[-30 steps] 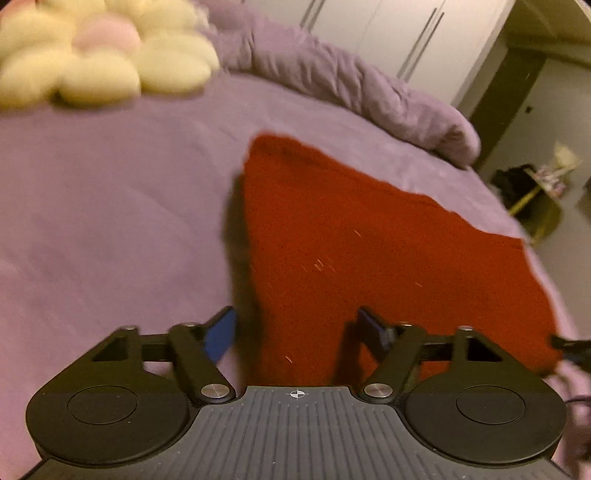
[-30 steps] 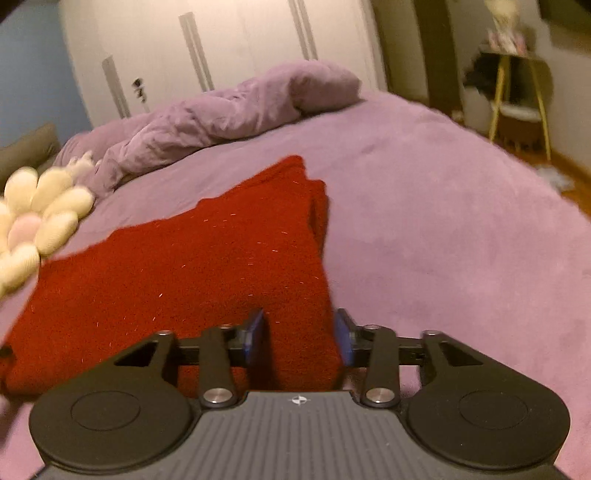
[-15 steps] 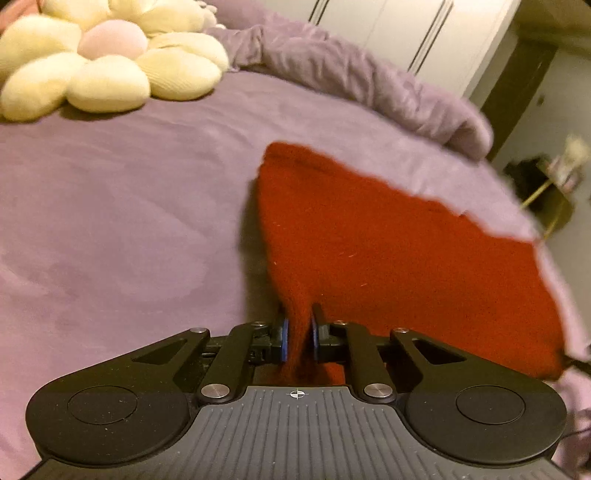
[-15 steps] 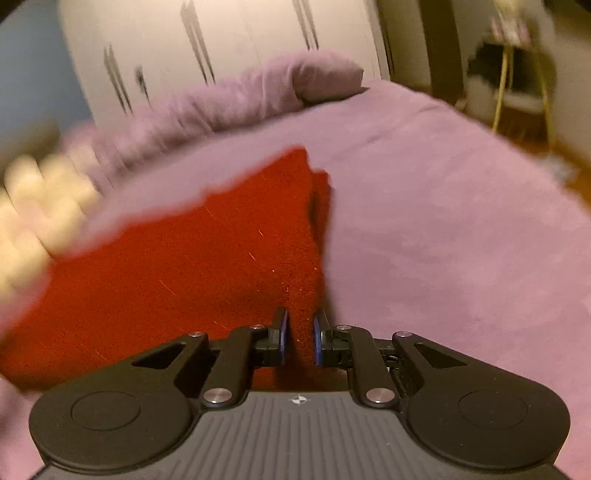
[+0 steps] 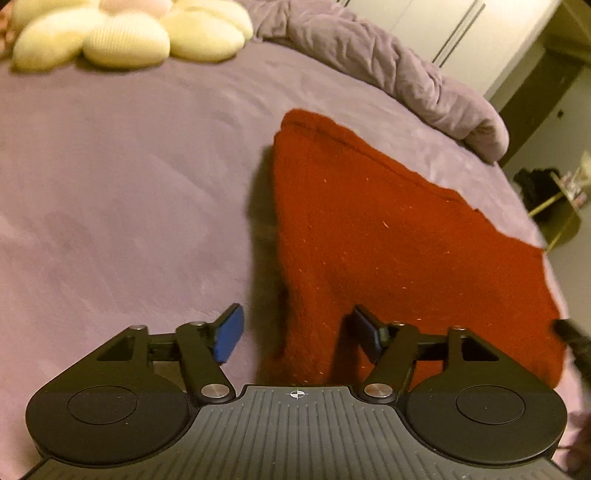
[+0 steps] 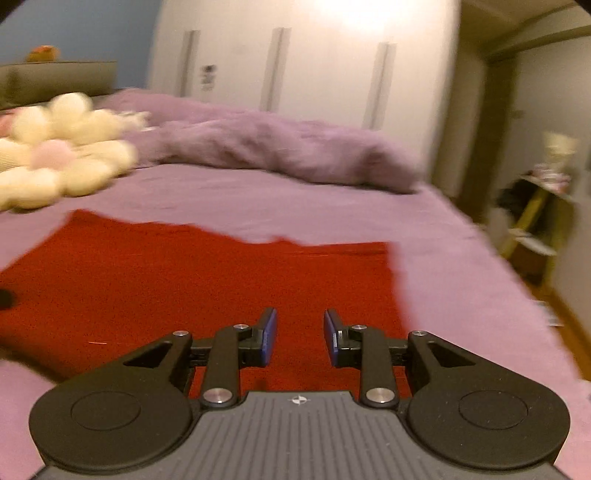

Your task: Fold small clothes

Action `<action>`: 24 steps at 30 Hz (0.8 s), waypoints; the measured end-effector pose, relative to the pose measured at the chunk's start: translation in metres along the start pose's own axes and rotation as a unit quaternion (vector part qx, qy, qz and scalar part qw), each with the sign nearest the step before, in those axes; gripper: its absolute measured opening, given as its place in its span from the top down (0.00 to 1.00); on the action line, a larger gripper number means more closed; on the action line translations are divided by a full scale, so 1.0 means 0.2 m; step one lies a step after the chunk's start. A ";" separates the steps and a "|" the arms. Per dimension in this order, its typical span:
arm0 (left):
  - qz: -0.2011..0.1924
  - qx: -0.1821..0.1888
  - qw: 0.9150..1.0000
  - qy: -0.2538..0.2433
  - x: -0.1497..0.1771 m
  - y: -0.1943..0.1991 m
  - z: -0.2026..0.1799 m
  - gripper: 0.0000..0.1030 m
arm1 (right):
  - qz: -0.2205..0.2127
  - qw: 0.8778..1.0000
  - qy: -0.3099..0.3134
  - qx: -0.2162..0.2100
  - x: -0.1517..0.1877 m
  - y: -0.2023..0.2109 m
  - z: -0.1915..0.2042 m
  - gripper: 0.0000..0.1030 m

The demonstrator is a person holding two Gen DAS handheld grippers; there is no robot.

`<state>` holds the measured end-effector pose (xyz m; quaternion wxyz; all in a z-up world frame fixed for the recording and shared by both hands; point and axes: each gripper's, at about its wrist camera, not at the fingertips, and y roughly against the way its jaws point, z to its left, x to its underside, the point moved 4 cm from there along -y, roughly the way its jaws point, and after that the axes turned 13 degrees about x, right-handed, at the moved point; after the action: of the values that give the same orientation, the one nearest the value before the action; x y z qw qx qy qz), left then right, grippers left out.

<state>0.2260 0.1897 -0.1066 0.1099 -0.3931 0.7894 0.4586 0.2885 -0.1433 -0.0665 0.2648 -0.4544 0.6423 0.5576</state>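
A red knitted garment lies folded flat on the purple bed. My left gripper is open, its blue pads on either side of the garment's near left corner, not pinching it. In the right wrist view the garment spreads across the bed. My right gripper is open and empty, just above the garment's near right part. The tip of the right gripper shows at the right edge of the left wrist view.
A cream flower-shaped cushion lies at the head of the bed, also in the right wrist view. A bunched purple duvet runs along the far side. White wardrobes stand behind. A yellow side table stands right of the bed.
Both grippers shut on the garment's near edge half a second ago and have now opened and let go. The right gripper has swung left and now faces across the garment.
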 end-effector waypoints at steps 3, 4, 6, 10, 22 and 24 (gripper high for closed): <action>0.000 0.018 1.000 0.023 -0.02 -0.03 0.03 0.25 | 0.003 0.999 0.018 -0.033 0.00 -0.03 0.21 0.75; -0.004 0.024 0.999 0.035 -0.03 -0.04 0.04 0.25 | 0.003 0.999 0.023 -0.039 0.00 -0.04 0.26 0.75; -0.014 0.042 0.998 0.052 -0.05 -0.05 0.05 0.25 | 0.017 0.998 0.040 -0.044 0.04 -0.08 0.34 0.75; -0.020 0.072 0.993 0.096 -0.09 -0.11 0.09 0.32 | 0.057 0.997 0.013 -0.057 0.10 -0.18 0.36 0.74; -0.030 0.124 0.983 0.132 -0.11 -0.18 0.14 0.52 | 0.057 0.996 -0.022 -0.062 0.05 -0.13 0.38 0.74; -0.031 0.126 0.981 0.146 -0.11 -0.18 0.16 0.59 | 0.074 0.995 -0.005 -0.065 0.12 -0.18 0.42 0.74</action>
<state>0.2610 0.2165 -0.1353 0.0562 -0.4628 0.8361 0.2892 0.2961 -0.0691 -0.1235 0.1959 -0.4192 0.6354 0.6182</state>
